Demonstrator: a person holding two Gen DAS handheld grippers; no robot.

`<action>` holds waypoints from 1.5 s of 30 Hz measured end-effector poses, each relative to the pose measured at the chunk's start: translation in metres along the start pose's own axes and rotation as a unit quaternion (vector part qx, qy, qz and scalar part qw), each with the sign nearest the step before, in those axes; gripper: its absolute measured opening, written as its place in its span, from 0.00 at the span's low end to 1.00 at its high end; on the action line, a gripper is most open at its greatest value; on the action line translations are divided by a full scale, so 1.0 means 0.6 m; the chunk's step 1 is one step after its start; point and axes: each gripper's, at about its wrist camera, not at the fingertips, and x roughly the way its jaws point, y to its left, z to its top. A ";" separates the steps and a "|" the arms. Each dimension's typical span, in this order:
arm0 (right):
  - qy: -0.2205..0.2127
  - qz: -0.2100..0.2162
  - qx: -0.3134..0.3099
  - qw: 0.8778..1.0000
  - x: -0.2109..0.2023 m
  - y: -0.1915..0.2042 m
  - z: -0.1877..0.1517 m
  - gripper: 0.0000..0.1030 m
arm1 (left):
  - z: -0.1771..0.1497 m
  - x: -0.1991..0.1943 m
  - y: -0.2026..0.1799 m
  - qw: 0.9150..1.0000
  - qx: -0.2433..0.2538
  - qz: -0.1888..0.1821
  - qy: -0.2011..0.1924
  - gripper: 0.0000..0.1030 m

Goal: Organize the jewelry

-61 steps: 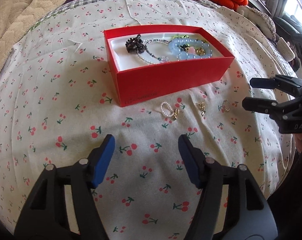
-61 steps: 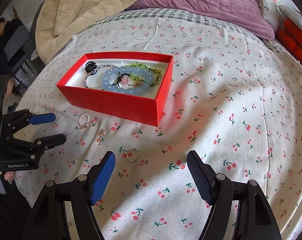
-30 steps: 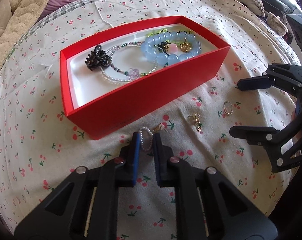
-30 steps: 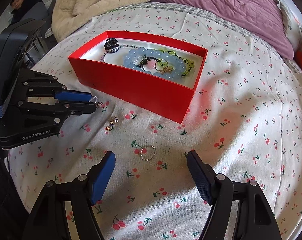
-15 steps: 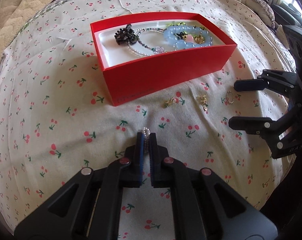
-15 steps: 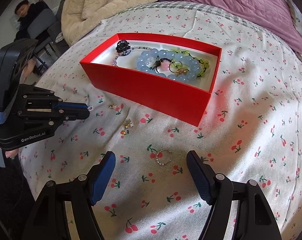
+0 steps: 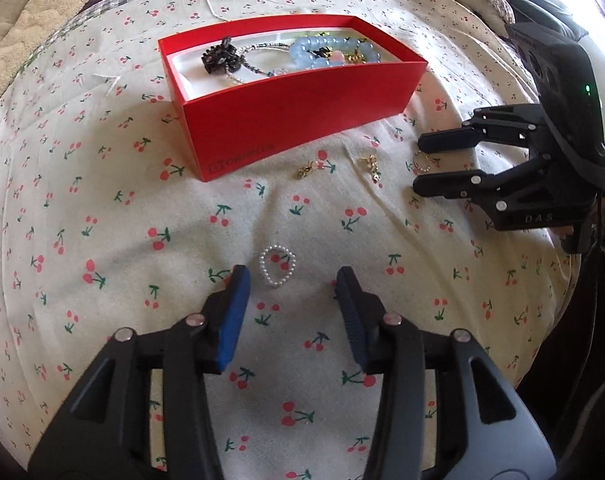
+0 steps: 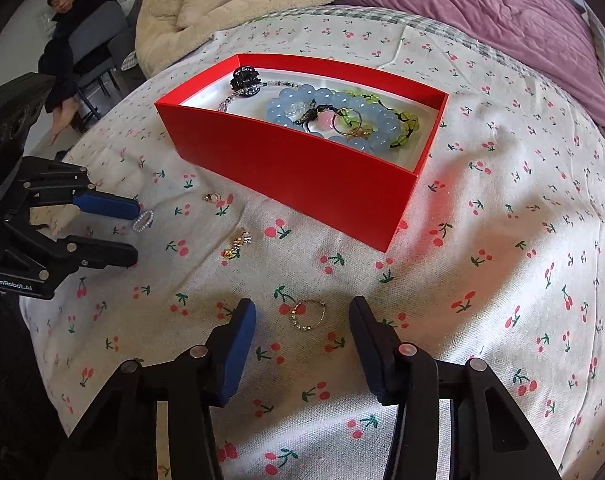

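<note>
Our left gripper [image 7: 290,276] is spread wide, fingers released, with the small pearl ring [image 7: 277,266] lying loose on the cherry-print bedsheet [image 7: 82,184] between its fingertips. Farther off sits the red box [image 7: 298,124], holding a black hair claw [image 7: 221,56], a thin beaded strand [image 7: 258,62] and a blue bead bracelet [image 7: 318,54]. Near its front lie two gold earrings [image 7: 306,169] [image 7: 372,166]. At right, our right gripper [image 8: 302,312] is also released, straddling a studded ring [image 8: 308,315] on the sheet.
</note>
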 end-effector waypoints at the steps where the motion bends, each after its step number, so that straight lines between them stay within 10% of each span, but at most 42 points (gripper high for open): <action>1: 0.000 -0.004 -0.003 1.000 0.000 -0.001 -0.001 0.43 | 0.000 0.001 -0.004 1.000 0.006 0.006 0.000 0.46; 23: 0.010 -0.043 -0.040 0.998 -0.008 0.025 0.001 0.09 | 0.006 0.012 -0.007 0.999 -0.001 0.037 -0.014 0.04; 45: 0.019 -0.036 -0.033 0.999 -0.012 0.024 -0.006 0.29 | 0.008 0.002 -0.003 0.999 -0.031 0.035 -0.012 0.03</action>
